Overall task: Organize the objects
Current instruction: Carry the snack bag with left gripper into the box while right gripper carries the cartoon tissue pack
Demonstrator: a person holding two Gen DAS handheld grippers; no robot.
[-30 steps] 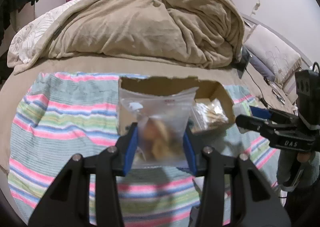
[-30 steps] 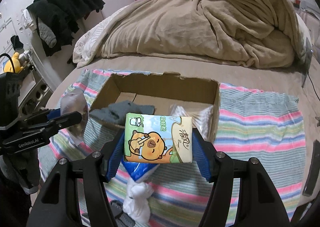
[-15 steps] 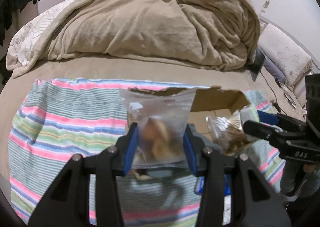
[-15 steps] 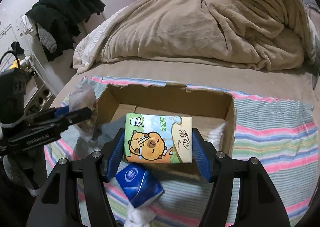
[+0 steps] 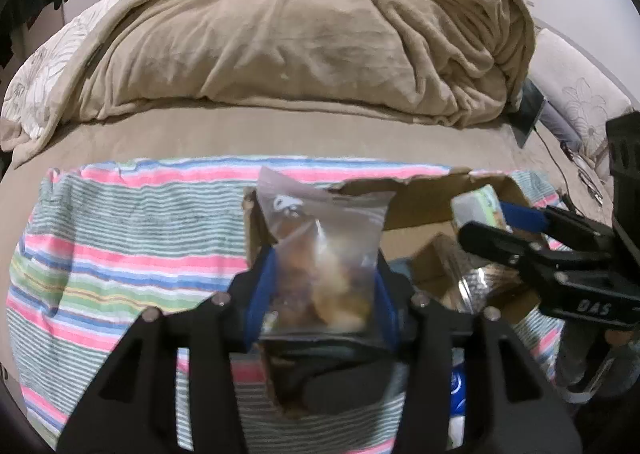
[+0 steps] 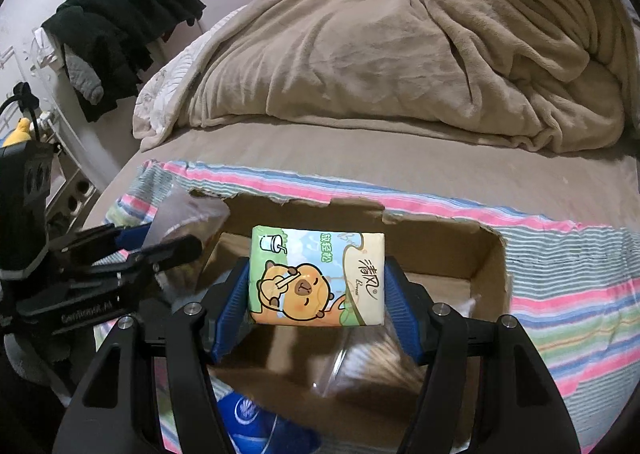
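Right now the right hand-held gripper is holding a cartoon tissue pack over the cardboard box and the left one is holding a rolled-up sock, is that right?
Not quite. The left hand-held gripper has a clear plastic bag of small items between its opening jaws, not a sock; the left wrist view shows it. The rest holds: the right hand-held gripper holds the cartoon tissue pack over the cardboard box.

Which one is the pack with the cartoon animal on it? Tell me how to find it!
Find the cardboard box on the striped blanket. Over it, the right gripper holds the tissue pack. It is the only brightly printed thing there, green and yellow with an orange animal; the bag below it is clear.
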